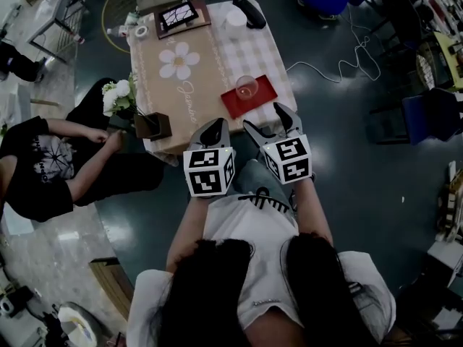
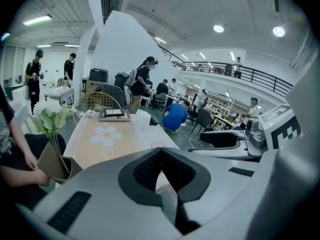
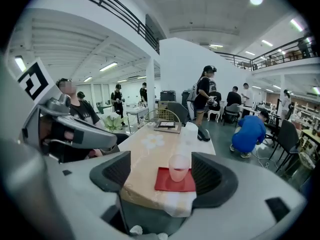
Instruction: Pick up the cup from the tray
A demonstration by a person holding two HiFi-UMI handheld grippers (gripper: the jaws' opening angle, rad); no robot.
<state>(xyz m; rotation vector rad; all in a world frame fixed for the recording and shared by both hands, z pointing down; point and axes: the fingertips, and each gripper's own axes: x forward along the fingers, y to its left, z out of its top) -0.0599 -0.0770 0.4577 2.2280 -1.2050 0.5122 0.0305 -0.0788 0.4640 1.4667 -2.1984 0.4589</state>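
Note:
A clear cup (image 1: 247, 87) stands upright on a red tray (image 1: 264, 92) near the front right edge of the cloth-covered table (image 1: 210, 71). My right gripper (image 1: 269, 121) hovers just short of that edge, below the tray, and stands open. In the right gripper view the cup (image 3: 179, 167) and tray (image 3: 165, 183) show ahead between the wide-apart jaws of my right gripper (image 3: 161, 173), with nothing touching the pads. My left gripper (image 1: 215, 127) hangs beside it at the table's front edge, shut and empty. The left gripper view shows my left gripper (image 2: 161, 154) with its jaw tips together.
White flowers (image 1: 118, 96) in a brown box (image 1: 153, 125) sit at the table's front left corner. A tablet (image 1: 179, 15), tape roll (image 1: 141, 31), white cylinder (image 1: 235, 18) and black object (image 1: 249, 11) lie at the far end. A seated person (image 1: 43, 157) is left of the table.

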